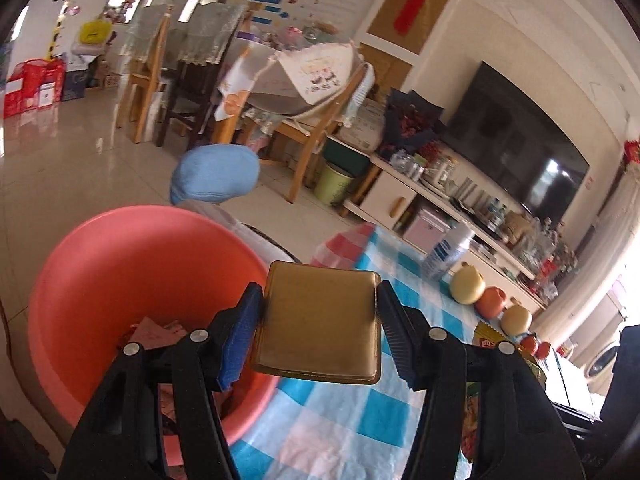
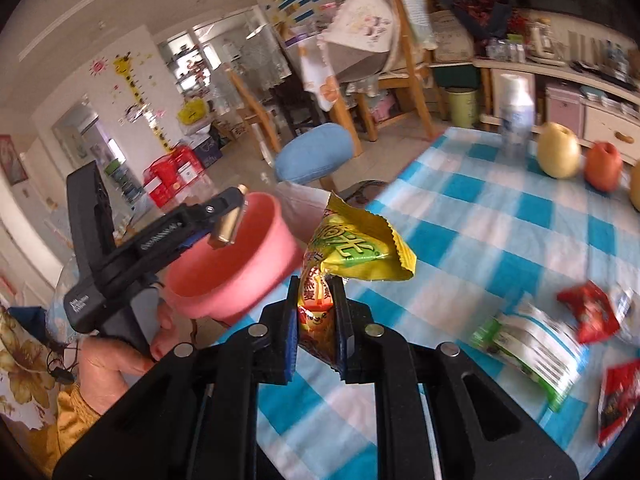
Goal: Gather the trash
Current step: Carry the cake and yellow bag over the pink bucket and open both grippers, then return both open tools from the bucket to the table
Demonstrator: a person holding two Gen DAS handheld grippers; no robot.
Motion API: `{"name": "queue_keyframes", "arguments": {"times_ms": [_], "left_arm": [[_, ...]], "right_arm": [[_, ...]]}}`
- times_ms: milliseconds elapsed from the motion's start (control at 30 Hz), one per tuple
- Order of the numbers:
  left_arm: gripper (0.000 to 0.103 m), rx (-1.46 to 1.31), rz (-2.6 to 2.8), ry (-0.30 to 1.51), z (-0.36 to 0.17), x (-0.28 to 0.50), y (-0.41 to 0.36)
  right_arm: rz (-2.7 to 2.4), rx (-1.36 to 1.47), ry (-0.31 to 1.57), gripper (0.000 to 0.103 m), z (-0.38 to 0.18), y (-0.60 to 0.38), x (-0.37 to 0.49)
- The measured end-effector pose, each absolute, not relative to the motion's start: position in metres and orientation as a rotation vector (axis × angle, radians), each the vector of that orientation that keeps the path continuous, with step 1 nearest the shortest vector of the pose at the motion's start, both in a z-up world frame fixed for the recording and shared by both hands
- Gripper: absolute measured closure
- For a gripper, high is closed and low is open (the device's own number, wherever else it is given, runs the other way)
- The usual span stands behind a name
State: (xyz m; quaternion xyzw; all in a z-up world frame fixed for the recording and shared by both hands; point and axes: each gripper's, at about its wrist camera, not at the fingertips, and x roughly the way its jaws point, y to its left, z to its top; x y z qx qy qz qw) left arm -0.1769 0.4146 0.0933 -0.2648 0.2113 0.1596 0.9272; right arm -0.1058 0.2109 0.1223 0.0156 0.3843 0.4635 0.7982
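My left gripper is shut on a flat gold square packet, held over the table edge next to a pink basin that holds some paper scraps. It also shows in the right wrist view above the basin. My right gripper is shut on a yellow snack wrapper and holds it above the blue checked tablecloth, just right of the basin.
On the tablecloth lie red wrappers, a green and white packet, fruit and a white bottle. A blue stool, chairs, a green bin and a TV cabinet stand beyond.
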Motion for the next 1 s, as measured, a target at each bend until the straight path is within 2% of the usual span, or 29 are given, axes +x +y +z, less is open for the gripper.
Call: {"name": "queue_keyframes", "arguments": {"times_ms": [467, 567, 633, 667, 700, 733, 800, 867, 933, 1000], "left_arm": [[0.041, -0.816, 0.6, 0.442, 0.051, -0.198, 0.497], [0.037, -0.819, 0.628, 0.429, 0.047, -0.2, 0.504], [0.031, -0.831, 0.638, 0.415, 0.044, -0.199, 0.508], [0.026, -0.836, 0.635, 0.407, 0.043, -0.199, 0.508], [0.024, -0.831, 0.631, 0.407, 0.043, -0.198, 0.508], [0.022, -0.823, 0.617, 0.409, 0.043, -0.197, 0.509], [0.019, -0.788, 0.578, 0.414, 0.046, -0.194, 0.503], [0.01, -0.748, 0.569, 0.421, 0.048, -0.191, 0.495], [0.01, -0.744, 0.553, 0.414, 0.05, -0.189, 0.488], [0.01, -0.757, 0.531, 0.394, 0.051, -0.189, 0.484]], "right_arm": [[1.163, -0.095, 0.869, 0.086, 0.118, 0.371, -0.103], [1.124, -0.087, 0.888, 0.08, 0.111, 0.383, -0.097], [1.085, -0.049, 0.887, 0.061, 0.109, 0.381, -0.091], [1.057, -0.032, 0.883, 0.055, 0.109, 0.376, -0.089], [1.034, -0.009, 0.879, 0.043, 0.109, 0.37, -0.088], [1.014, 0.009, 0.876, 0.037, 0.107, 0.362, -0.088], [0.979, 0.032, 0.869, 0.036, 0.108, 0.349, -0.088], [0.93, 0.035, 0.847, 0.031, 0.109, 0.334, -0.093], [0.899, 0.042, 0.815, 0.022, 0.113, 0.318, -0.099], [0.865, 0.034, 0.788, 0.02, 0.116, 0.306, -0.104]]}}
